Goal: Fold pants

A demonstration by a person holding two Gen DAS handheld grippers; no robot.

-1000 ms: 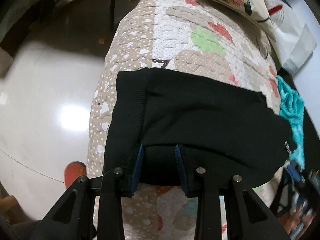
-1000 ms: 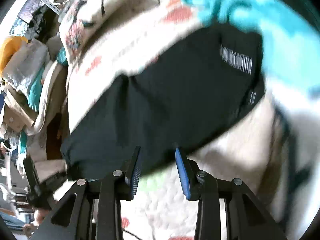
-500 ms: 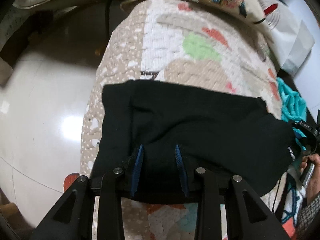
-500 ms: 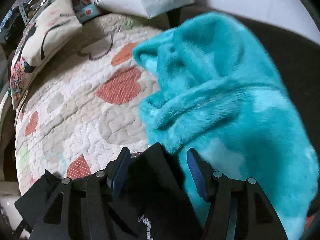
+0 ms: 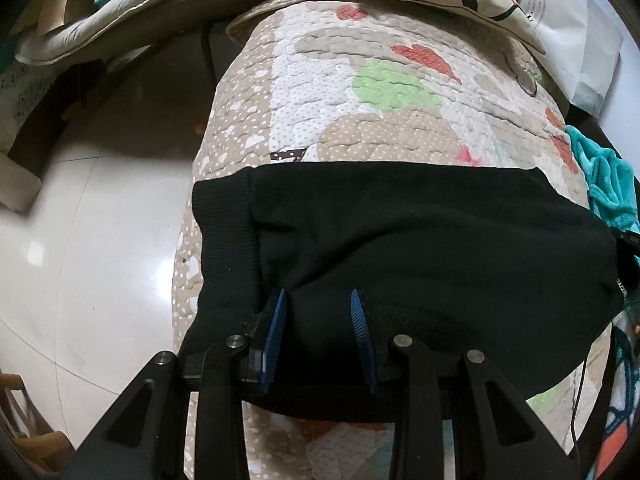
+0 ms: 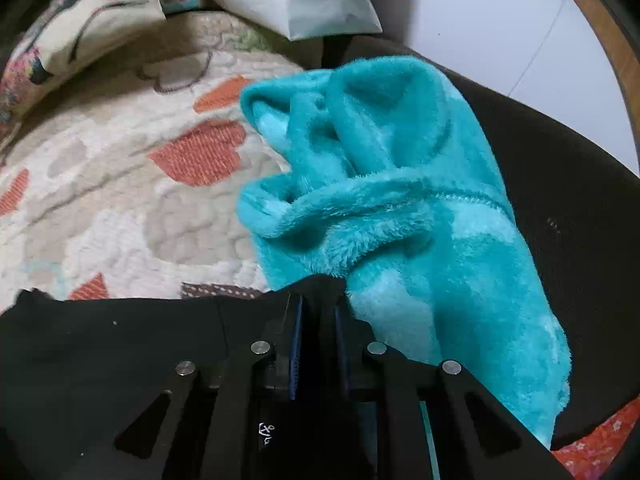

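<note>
Black pants (image 5: 420, 248) lie folded across quilt (image 5: 360, 92), ribbed cuff end toward floor side; left gripper (image 5: 320, 332) fingers spread wide over near fold, fabric between them, nothing pinched; right gripper (image 6: 318, 344) jaws nearly closed on pants' corner (image 6: 316, 292); risks: one-sided pull skews fold since left is unclamped; teal fleece (image 6: 400, 208) touches that corner, may snag and drag along; cuff end near quilt edge may slide toward floor (image 5: 80, 240).
</note>
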